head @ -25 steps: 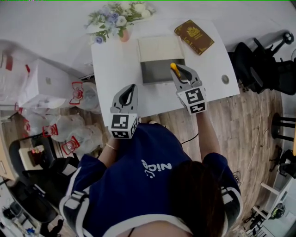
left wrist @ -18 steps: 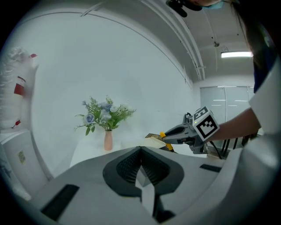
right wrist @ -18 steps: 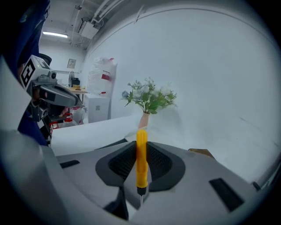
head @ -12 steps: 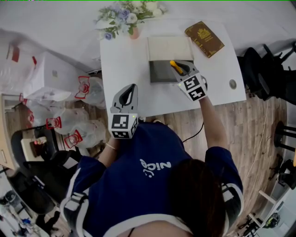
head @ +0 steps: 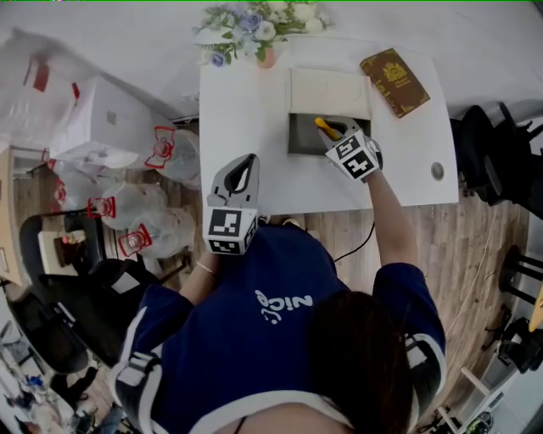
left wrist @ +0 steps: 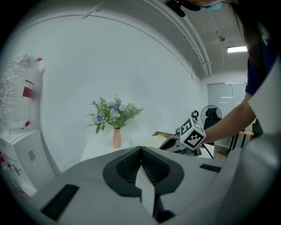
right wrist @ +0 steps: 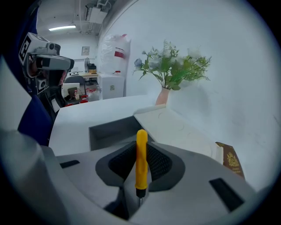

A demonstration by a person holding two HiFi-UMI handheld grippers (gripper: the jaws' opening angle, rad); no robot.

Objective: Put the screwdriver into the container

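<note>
Right claw (head: 338, 134) grips the screwdriver (head: 323, 128) over the container (head: 299, 141)

This looks like an office or lab workroom, not a home. A plain white desk (head: 246, 119) stands with its far edge against a bare white wall, on wood-look flooring (head: 475, 254). Black swivel office chairs (head: 501, 161) crowd the floor past the desk's right edge, with another (head: 51, 339) to the left. Strip lights (left wrist: 237, 49) and exposed rails (left wrist: 193, 44) run along the ceiling. Left of the desk, clear plastic bags (head: 153, 229) with red print are heaped beside a white cabinet (head: 102, 127). The only homely touches are a vase of flowers (head: 254, 25) at the desk's far edge and a brown book (head: 395, 80) at its far right corner.
</note>
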